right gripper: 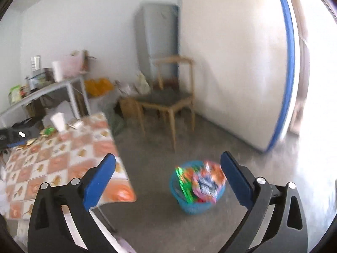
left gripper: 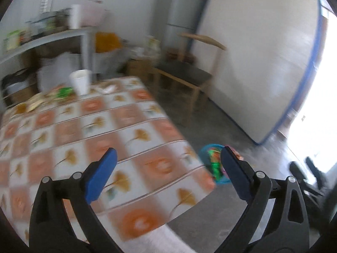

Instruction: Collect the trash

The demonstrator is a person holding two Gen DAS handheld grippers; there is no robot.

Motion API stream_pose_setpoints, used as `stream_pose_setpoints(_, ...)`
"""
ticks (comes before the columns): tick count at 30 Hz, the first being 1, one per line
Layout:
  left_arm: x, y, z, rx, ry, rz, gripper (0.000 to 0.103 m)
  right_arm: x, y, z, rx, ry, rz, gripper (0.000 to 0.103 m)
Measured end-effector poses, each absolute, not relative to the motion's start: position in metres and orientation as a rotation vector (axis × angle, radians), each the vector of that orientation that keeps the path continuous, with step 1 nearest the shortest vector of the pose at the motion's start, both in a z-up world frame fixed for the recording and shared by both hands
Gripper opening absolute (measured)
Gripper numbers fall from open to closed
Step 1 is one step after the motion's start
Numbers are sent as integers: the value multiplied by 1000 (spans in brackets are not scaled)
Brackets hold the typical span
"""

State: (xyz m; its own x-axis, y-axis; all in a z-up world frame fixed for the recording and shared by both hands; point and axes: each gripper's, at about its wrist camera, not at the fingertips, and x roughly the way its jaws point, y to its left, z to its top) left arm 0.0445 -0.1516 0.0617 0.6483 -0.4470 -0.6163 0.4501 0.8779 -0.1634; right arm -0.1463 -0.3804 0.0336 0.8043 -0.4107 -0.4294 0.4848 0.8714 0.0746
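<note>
Where wrappers crumple, round blue basket [right gripper: 197, 205] brims.

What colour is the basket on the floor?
Blue basket, filled with colourful wrappers; clearest in the right wrist view.

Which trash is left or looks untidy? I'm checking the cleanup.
Crumpled wrappers lie beside the white foam cup at the table's far end; the blue plastic basket on the floor overflows with packets.

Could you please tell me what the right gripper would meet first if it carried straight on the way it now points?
Probably the bare grey floor, just left of the blue basket of wrappers. The right gripper has open, empty jaws and points slightly downward; nothing shows in the way, though blur leaves depth unclear.
</note>
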Motion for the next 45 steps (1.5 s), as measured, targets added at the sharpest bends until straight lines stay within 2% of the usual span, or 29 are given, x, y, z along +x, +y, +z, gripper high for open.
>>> stream_pose_setpoints(2, 33, -135, 58, 11, 685, -436, 95, -144, -357, 43, 154, 413, -432, 97)
stream_pose_setpoints(8, 2, -106, 41, 97, 625, -260, 95, -121, -304, 23, 32, 621, -428, 97)
stream_pose_setpoints(11, -3, -106, 35, 183, 657, -185, 95, -116, -294, 11, -3, 702, -437, 97)
stream_pose_setpoints(15, -3, -98, 28, 109, 724, -185, 95, -121, -298, 1, 37, 766, -451, 97)
stream_pose_setpoints(23, -12, -103, 19, 106, 784, -234, 95, -128, -303, -2, 59, 786, -491, 97)
stream_pose_setpoints(45, -9, -92, 25, 73, 764, -172, 95, -122, -299, 0, 45, 784, -471, 97)
